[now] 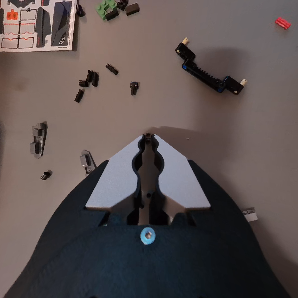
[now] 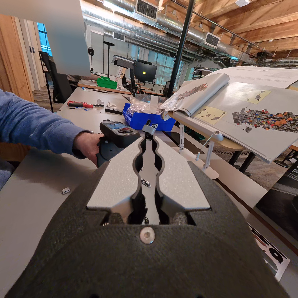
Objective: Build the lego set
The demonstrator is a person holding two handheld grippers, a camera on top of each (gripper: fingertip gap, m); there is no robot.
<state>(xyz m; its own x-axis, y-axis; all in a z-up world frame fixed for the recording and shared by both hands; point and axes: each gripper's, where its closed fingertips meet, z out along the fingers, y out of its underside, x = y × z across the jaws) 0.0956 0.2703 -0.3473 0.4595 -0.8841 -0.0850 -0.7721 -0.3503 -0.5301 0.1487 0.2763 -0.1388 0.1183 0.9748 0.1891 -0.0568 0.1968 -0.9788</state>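
In the left wrist view my left gripper (image 1: pixel 148 138) points down at the grey table (image 1: pixel 161 104). It is shut on a small dark connector piece (image 1: pixel 148 137) with two round holes, nipped at the very fingertips. A black assembly with a toothed rack (image 1: pixel 209 71) lies ahead to the right. Loose black pins (image 1: pixel 90 79) lie ahead to the left. In the right wrist view my right gripper (image 2: pixel 148 137) is raised above the table. It is shut on a black pin that carries a small grey piece (image 2: pixel 148 129) with a second black pin on top. A hand holds the left gripper's body (image 2: pixel 112 135) just to the left; its fingers are hidden there.
A sticker sheet (image 1: pixel 37 24), green and black bricks (image 1: pixel 104 9) and a red piece (image 1: pixel 283 23) lie at the far edge. Grey pieces (image 1: pixel 38 140) lie at the left. An open instruction booklet on a stand (image 2: pixel 241 112) and a blue bin (image 2: pixel 145 121) stand behind. One gripper's finger ends stand about 20 cm off the other's.
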